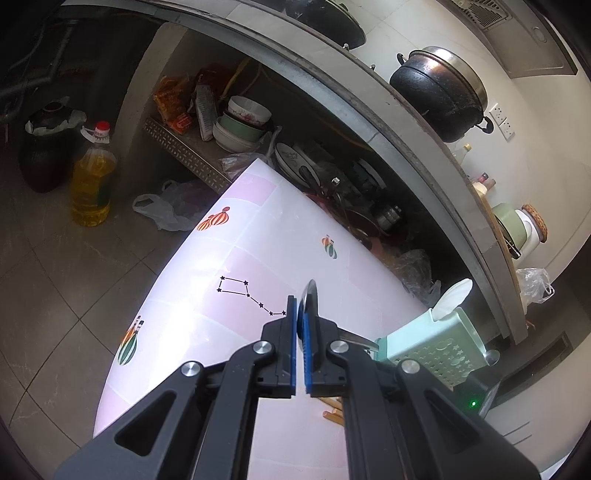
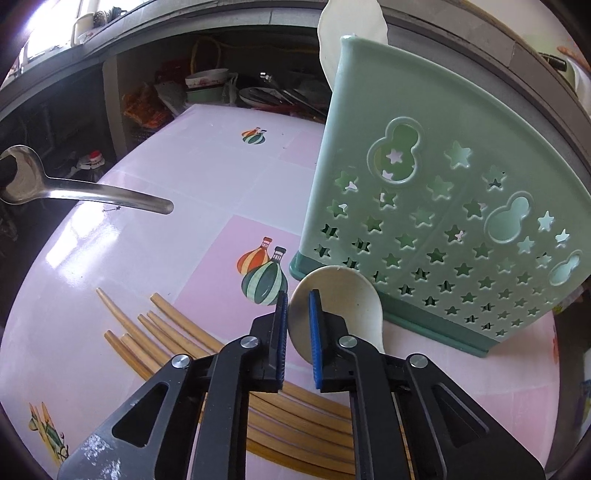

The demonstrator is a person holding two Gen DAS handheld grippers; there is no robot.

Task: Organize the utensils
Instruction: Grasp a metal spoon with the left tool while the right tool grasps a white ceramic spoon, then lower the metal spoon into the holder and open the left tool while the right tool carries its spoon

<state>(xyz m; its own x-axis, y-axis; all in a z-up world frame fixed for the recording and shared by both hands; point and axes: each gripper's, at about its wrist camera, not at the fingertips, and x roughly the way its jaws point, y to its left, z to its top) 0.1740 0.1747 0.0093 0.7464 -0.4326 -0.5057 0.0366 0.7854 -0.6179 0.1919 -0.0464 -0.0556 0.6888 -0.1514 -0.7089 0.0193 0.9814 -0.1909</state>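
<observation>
On a pink-and-white table [image 2: 207, 173] printed with striped balloons, the right gripper [image 2: 298, 345] pinches the rim of a cream ceramic spoon [image 2: 343, 295] between its blue pads [image 2: 317, 332]. The spoon's bowl lies on the tabletop, touching the base of a mint-green utensil holder [image 2: 436, 206]. The holder, pierced with star and gourd cut-outs, stands upright toward the table's far right edge, and a second white spoon [image 2: 351, 26] sticks up out of its top. Bamboo chopsticks [image 2: 177, 332] lie loose in a fan along the table's near edge, partly under the right gripper.

The left gripper [image 1: 300, 332] is pressed together on the bowl of a stainless steel spoon [image 2: 92, 192], whose thin edge [image 1: 308, 299] shows between the pads in the left wrist view. From the right wrist view that metal spoon hangs above the table's left side, handle pointing toward the holder and well apart from it.

Beyond the far edge of the table, a shelf under a concrete counter [image 1: 369, 96] holds stacked bowls [image 1: 242, 125]. A bottle of yellow cooking oil [image 1: 92, 177] stands on the tiled floor, and a black lidded pot [image 1: 439, 92] sits on the counter.
</observation>
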